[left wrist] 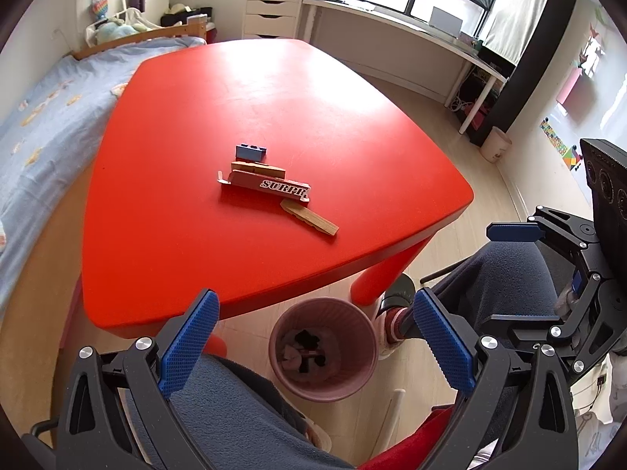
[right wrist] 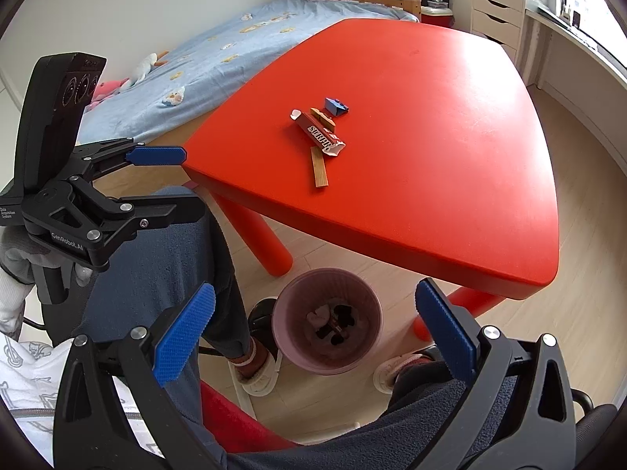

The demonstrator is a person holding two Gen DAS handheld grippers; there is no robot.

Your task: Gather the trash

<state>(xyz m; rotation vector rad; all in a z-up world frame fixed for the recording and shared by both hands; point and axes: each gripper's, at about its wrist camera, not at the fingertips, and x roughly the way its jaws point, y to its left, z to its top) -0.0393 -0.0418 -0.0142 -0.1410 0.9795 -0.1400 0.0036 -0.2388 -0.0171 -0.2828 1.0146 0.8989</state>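
The red wrapper (left wrist: 270,187) near the middle of the red table (left wrist: 352,125) carries white block letters reading "SURPR", the rest cut off at its torn end; the left gripper (right wrist: 156,180), seen from the right wrist camera, bears "GenRobot.AI" on its black body; small print beside it seems to read "Data Acquisition System", barely legible.

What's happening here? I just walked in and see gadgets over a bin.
A seated person holds a left tool and a right tool, both open and empty, above a pink bin on the floor that already holds some scraps. On the red table a red wrapper, wooden sticks and a blue piece lie untouched.
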